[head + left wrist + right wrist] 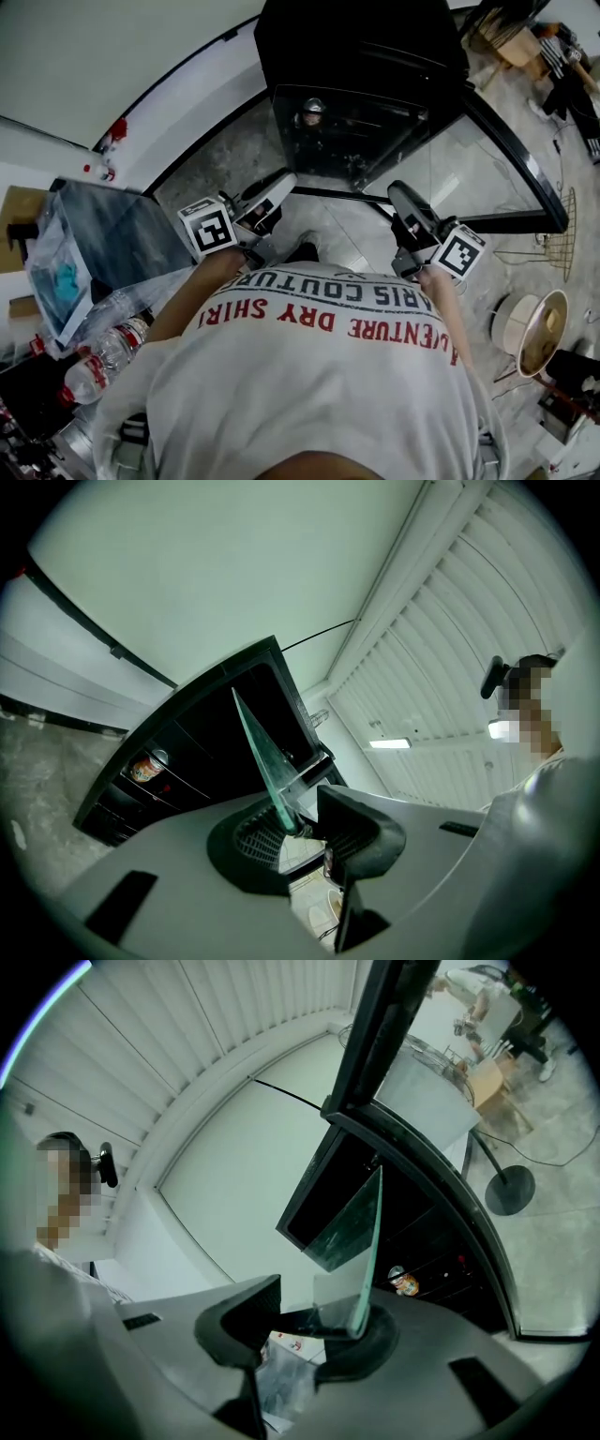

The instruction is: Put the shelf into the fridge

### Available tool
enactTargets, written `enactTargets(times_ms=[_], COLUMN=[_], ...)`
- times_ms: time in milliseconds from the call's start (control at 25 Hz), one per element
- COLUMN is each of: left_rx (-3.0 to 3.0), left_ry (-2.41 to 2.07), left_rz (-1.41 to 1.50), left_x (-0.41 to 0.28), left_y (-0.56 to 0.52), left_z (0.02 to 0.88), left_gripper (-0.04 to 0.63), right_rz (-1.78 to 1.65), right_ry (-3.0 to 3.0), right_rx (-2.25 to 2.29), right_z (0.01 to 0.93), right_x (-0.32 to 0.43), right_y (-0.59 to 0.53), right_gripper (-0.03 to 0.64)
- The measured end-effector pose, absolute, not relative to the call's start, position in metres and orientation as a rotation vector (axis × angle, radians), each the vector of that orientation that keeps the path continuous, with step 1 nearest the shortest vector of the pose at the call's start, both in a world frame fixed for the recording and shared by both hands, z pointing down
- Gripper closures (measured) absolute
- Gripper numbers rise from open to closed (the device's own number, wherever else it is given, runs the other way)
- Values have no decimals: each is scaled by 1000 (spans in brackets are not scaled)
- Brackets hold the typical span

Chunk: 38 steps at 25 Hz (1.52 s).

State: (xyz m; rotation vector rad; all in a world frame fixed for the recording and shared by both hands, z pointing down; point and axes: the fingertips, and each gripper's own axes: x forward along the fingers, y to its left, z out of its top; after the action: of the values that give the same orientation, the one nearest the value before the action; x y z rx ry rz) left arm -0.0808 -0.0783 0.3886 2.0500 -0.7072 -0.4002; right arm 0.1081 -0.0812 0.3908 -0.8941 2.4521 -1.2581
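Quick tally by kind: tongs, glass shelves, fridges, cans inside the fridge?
Grey two-jaw tongs: 2, left tongs and right tongs
Clear glass shelf with a green edge: 1
Black open fridge: 1
Orange drink can in the fridge: 1
Total: 5

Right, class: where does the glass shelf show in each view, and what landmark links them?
Head view: shelf top centre, before the fridge.
Left gripper view: shelf edge-on at centre, between the jaws.
Right gripper view: shelf edge-on, right of centre, between the jaws.
Shared landmark: the black fridge.
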Motion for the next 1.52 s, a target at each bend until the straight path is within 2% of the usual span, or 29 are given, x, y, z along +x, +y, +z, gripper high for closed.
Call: enactTargets(times_ms=[440, 1520], left_rx=[2086, 2047], left_ry=[-649, -639], left_rz=[-370, -301], left_x=[-79, -79], left_y=[-84, -182], left_z=[387, 431], left_gripper=[486, 483], right_rz=[-1208, -1231], right_ry=[2463, 2440], right_rx=[-929, -972], right_z=[383, 426], right_x=[106, 106], right_y=[-83, -180], right_gripper=[505, 496])
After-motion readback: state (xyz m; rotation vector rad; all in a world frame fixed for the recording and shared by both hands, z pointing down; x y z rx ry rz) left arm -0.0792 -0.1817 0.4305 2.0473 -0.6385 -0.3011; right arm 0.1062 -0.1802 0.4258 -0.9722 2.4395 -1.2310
